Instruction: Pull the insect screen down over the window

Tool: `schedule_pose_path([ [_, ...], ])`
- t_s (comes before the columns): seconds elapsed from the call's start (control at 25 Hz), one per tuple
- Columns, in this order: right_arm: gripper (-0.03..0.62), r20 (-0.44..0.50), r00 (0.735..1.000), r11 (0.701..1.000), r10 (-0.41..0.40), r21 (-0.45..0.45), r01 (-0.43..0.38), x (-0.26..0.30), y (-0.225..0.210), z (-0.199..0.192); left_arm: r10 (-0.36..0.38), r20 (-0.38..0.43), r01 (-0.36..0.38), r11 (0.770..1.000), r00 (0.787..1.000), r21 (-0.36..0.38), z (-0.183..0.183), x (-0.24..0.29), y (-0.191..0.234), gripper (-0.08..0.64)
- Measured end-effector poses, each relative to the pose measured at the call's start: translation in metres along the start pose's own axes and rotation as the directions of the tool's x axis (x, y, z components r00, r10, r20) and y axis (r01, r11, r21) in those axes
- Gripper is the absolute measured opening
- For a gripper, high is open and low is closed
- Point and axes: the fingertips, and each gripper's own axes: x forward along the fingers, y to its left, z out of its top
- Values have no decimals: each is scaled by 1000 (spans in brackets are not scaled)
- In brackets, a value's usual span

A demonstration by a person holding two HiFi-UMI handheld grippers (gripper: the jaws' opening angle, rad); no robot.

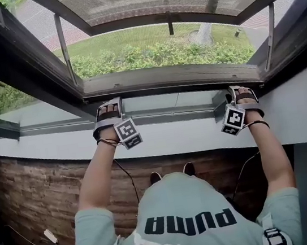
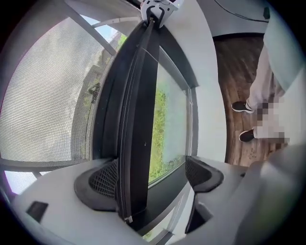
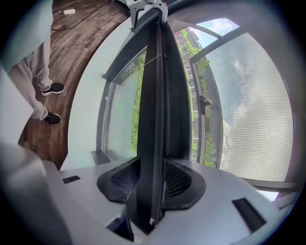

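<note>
The insect screen's dark pull bar [image 1: 170, 80] runs across the window low down, just above the white sill [image 1: 173, 139]. Its grey mesh [image 2: 43, 95] stretches away on the outdoor side of the bar [image 2: 136, 143]. My left gripper [image 1: 108, 111] is at the bar's left part. It is open [image 2: 153, 174]: the left pad [image 2: 103, 179] lies against the bar and the right pad [image 2: 203, 172] stands clear of it. My right gripper [image 1: 242, 95] is at the bar's right part, shut [image 3: 152, 179] with both pads pressed on the bar [image 3: 155, 119].
An outward-opened sash [image 1: 173, 22] hangs beyond the bar, with grass and shrubs [image 1: 154, 53] below. A fixed glass pane [image 2: 167, 129] sits under the sill. The person's shoes [image 3: 52, 103] stand on the wooden floor [image 2: 239, 72], and a cable [image 1: 128, 177] hangs near the wall.
</note>
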Motion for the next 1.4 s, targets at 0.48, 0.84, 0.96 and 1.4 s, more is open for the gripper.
schedule_pose_path([
  [0.48,121,3,994,990,-106,91,105,8,-1,4,70,-1,-70,998,998,-10,-4,7,7,370],
  [0.84,147,13,983,981,-184,71,183,22,-11,6,139,-34,-140,990,990,-8,-3,26,11,419],
  [0.96,147,17,982,981,-186,61,184,19,-9,6,135,-45,-137,990,990,-25,-2,23,11,417],
  [1.4,149,33,981,974,-193,127,188,9,-20,5,143,-13,-143,981,990,-127,7,12,26,417],
])
